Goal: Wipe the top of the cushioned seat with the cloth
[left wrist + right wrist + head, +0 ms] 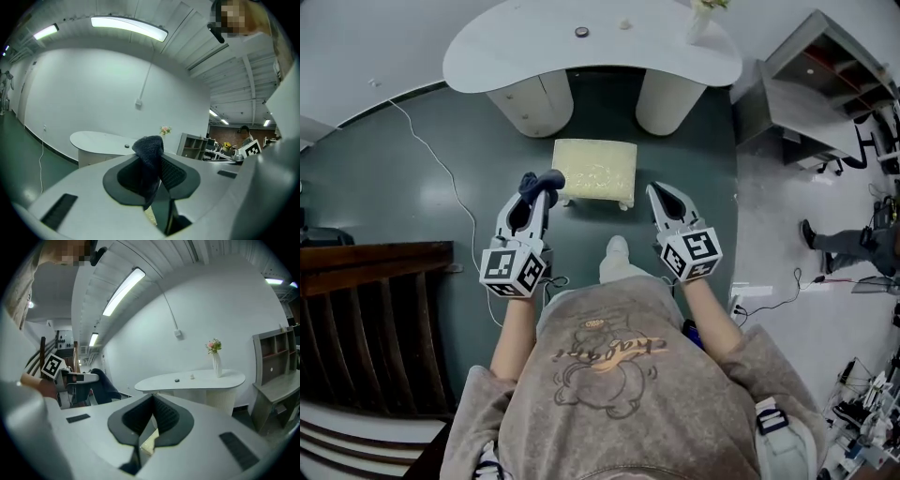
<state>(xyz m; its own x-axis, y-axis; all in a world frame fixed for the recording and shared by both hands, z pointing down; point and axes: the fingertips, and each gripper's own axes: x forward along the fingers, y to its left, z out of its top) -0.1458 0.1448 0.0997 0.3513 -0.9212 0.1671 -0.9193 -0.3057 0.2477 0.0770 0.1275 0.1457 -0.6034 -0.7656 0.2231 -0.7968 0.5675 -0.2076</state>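
The left tool (pixel 542 195) clamps a dark cloth (pixel 540 180) by one fold, the cushioned seat (pixel 594 169) lying ahead to its right, so a hard drag may tug the cloth loose; the right tool (pixel 664 197), closed on nothing, hangs nearby.

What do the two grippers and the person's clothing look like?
Both the left gripper and the right gripper are white-grey with dark-lined fingers, each carrying a cube with black square markers. The person wears a grey-brown sweatshirt with a bear print.
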